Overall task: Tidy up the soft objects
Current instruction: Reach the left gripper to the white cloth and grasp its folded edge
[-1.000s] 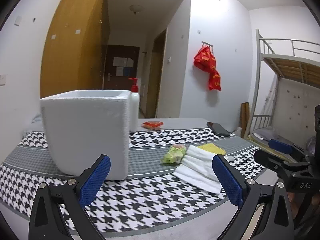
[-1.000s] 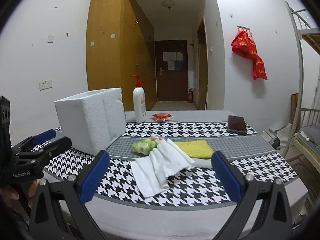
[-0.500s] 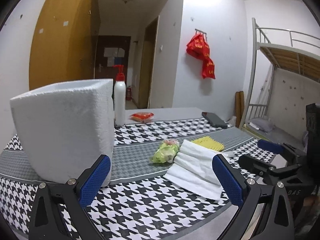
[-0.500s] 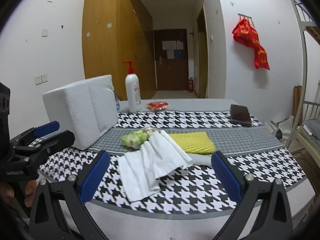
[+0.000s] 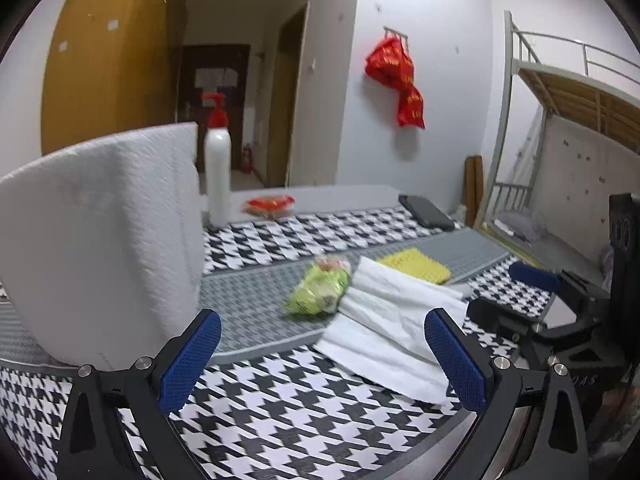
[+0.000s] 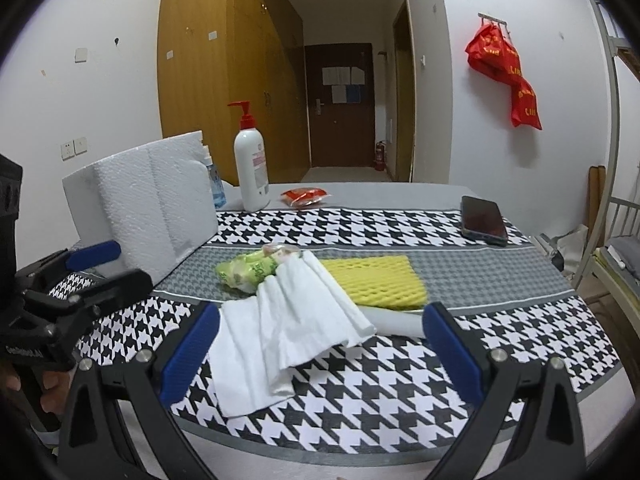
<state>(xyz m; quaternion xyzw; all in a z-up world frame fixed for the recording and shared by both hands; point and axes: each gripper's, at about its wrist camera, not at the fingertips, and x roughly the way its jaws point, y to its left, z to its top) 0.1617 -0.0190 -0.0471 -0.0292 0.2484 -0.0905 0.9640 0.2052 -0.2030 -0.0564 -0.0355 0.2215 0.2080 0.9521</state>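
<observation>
Only the right wrist view shows a blue-capped bottle (image 6: 216,184) behind the white foam box (image 6: 148,208) and the whole yellow foam net (image 6: 374,280); the left wrist view half hides the net behind the white towel (image 5: 394,320). The towel lies on the houndstooth tablecloth (image 6: 400,396), its long axis running from the near edge diagonally away toward the green packet (image 6: 248,270) it touches. Left gripper (image 5: 320,360) and right gripper (image 6: 320,354) both hold their 2 fingers wide apart, empty.
</observation>
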